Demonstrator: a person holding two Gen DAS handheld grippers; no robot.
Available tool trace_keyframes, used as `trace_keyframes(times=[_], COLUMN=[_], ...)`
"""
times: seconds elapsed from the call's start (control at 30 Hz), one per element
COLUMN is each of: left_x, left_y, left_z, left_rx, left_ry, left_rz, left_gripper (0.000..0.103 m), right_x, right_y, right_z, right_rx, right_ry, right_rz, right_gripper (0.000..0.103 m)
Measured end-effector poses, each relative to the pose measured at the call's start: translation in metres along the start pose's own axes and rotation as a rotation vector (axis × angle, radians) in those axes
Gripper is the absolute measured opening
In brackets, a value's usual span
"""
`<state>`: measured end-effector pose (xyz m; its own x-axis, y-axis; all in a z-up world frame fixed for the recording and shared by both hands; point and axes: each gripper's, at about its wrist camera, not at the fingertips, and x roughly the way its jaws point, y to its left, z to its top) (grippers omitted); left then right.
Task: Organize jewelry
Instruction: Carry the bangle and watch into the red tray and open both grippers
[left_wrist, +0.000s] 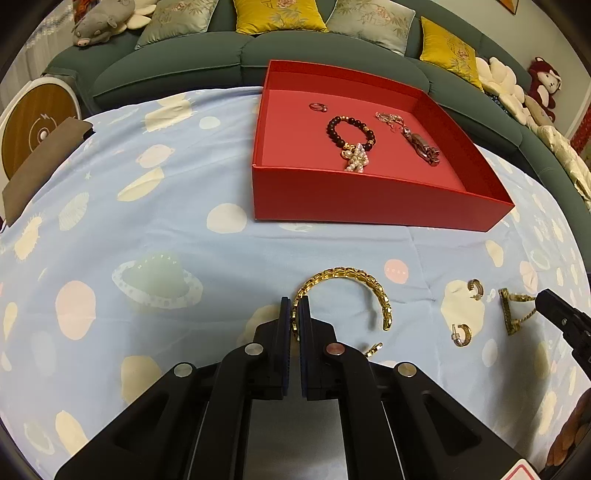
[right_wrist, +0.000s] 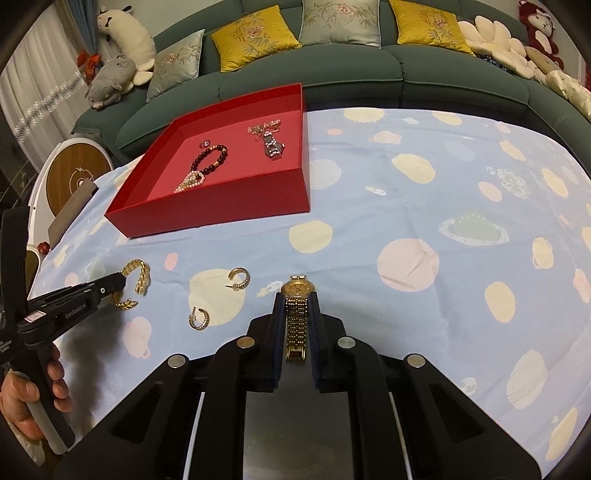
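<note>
My left gripper (left_wrist: 294, 304) is shut on one end of a gold chain bangle (left_wrist: 354, 277) that rests on the blue cloth; it also shows in the right wrist view (right_wrist: 138, 278). My right gripper (right_wrist: 297, 301) is shut on the band of a gold watch (right_wrist: 297, 290), its dial sticking out past the fingertips; the watch also shows in the left wrist view (left_wrist: 511, 310). Two gold hoop earrings (right_wrist: 239, 279) (right_wrist: 199, 318) lie on the cloth between the grippers. The red tray (left_wrist: 369, 195) holds a dark bead bracelet (left_wrist: 349, 129), a pearl piece (left_wrist: 356, 157), a ring (left_wrist: 318, 107), a thin chain (left_wrist: 388, 118) and a dark watch (left_wrist: 423, 146).
A green sofa (right_wrist: 332, 77) with cushions and plush toys curves behind the table. A round white and wood device (left_wrist: 37, 122) and a brown pad (left_wrist: 44, 162) sit at the table's left edge. A small gold piece (left_wrist: 373, 350) lies beside my left gripper.
</note>
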<state>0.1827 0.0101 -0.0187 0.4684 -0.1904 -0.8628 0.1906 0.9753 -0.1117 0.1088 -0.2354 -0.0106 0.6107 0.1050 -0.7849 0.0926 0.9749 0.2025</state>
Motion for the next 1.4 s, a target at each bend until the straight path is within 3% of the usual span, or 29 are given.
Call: trace_keyframes(times=[0.4,0.73,0.9,1.0,1.4], left_x=[-0.046,-0.070,-0.053,-0.032,0.035], left_y=[-0.015,-0.020,-0.021,-0.018,-0.004], left_z=[0.021,0.083,0.109,0.121,0.135], left_rx=[-0.006,-0.029,-0.022,-0.026,-0.075], left_ry=[-0.089,-0.205,-0.206,-0.178,-0.059], left_rz=[-0.055,-0.023,0.008,0.023,0.030], left_gripper=[0.002,0.002,0.002,0.002,0.002], right_x=[-0.036,-0.064,-0.054,-0.034,0.044], right_y=[0.001,0.025,0.037,0.038,0.067], right_z=[0.025,0.084,0.120,0.134,0.147], right_rx=[0.023,0.008,0.020,0.054,0.013], right_ry=[-0.090,-0.219,-0.254,-0.230,-0.118], right_rz=[0.051,0.096,0.124,0.144,0.155], right_gripper=[0.011,0.011,0.011,0.011,0.011])
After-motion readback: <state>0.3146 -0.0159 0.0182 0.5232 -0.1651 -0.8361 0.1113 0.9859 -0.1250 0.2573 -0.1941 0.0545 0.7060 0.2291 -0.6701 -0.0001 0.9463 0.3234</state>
